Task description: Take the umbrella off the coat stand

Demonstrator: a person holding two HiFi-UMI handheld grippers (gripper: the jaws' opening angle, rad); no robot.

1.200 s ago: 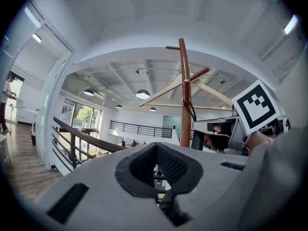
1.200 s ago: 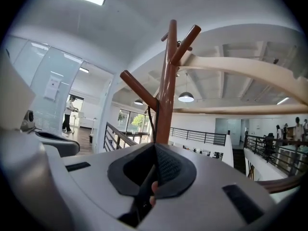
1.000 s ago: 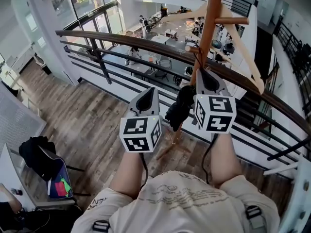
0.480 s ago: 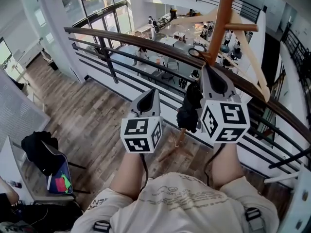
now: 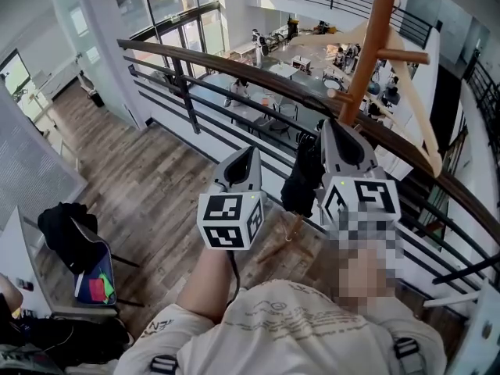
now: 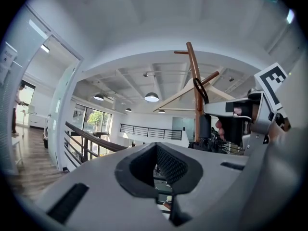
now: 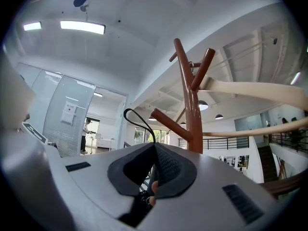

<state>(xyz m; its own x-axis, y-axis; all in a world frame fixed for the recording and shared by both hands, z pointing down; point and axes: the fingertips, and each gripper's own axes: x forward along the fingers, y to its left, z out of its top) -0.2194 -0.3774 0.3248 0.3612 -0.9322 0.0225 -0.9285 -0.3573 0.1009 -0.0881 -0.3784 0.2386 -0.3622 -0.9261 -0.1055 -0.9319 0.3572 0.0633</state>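
A brown wooden coat stand (image 5: pixel 367 53) rises by the railing. The black folded umbrella (image 5: pixel 301 182) hangs next to its pole, just left of my right gripper (image 5: pixel 337 139), which is shut on the umbrella's top end. In the right gripper view the umbrella's black strap loop (image 7: pixel 137 121) arches up from the shut jaws, close to the tip of a peg (image 7: pixel 168 121); whether it is still round the peg I cannot tell. My left gripper (image 5: pixel 242 162) is held lower left of the umbrella, shut and holding nothing. From the left gripper view the strap (image 6: pixel 199 90) lies against the pole (image 6: pixel 195 90).
A pale wooden hanger (image 5: pixel 414 108) hangs on the stand's right side. A dark curved railing (image 5: pixel 234 73) runs behind the stand, with an open drop to a lower floor beyond. A chair with a black bag (image 5: pixel 70 244) stands at the lower left.
The head view has swung so the stand sits further right. My right gripper stays shut on the umbrella beside the pole. The left gripper has hardly moved.
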